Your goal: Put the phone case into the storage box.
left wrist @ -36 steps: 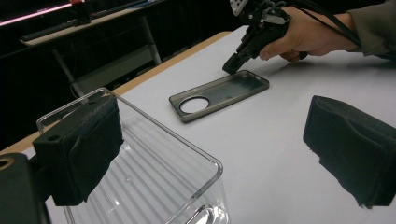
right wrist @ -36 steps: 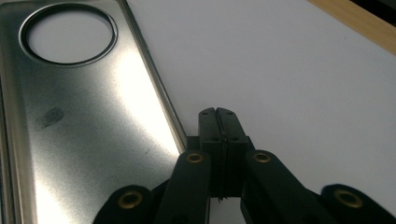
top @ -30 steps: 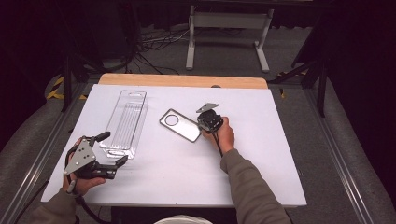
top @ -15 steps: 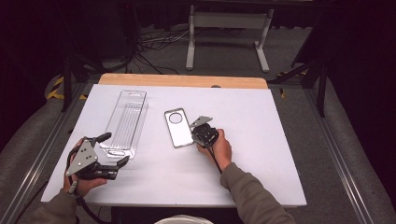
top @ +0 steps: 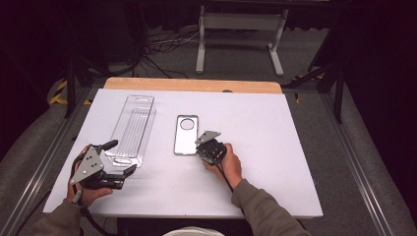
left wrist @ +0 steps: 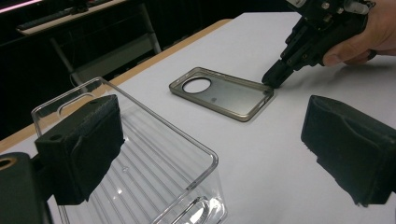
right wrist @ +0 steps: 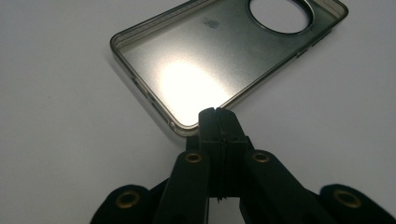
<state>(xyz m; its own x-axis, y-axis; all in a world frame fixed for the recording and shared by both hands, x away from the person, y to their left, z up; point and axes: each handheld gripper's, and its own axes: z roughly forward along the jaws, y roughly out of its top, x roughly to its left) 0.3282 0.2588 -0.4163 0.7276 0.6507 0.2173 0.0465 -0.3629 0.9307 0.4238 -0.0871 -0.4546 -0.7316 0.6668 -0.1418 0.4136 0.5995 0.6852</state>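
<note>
Right claw (right wrist: pixel 217 116) sits low on the white tabletop (top: pixel 275 123), jaws pressed together with no gap, tips right at the near corner of the phone case (right wrist: pixel 219 56). Is the rim pinched between them? The right gripper view suggests the tips merely butt against the corner, but I cannot tell for sure. The case lies flat, open side up, round camera cutout at the far end, near the middle of the tabletop and just in front of the right hand (top: pixel 228 160).

Over on the left, the left claw (left wrist: pixel 210 144) is spread wide and holding nothing, hovering at the near end of the clear plastic tray (left wrist: pixel 154 168), one pad above the tray floor, the other out over bare tabletop.

My read: this is a nudge or a corner pickup of the case. To do it well, keep the tips low and square to that corner, press gently, since a thin flexible rim will likely skid or twist on this smooth surface.

Room is generous: open tabletop to the right of the case and toward the wooden far edge (top: pixel 192 84). The tray lies to the left of the case, apart from it, so a leftward slide has less margin.
</note>
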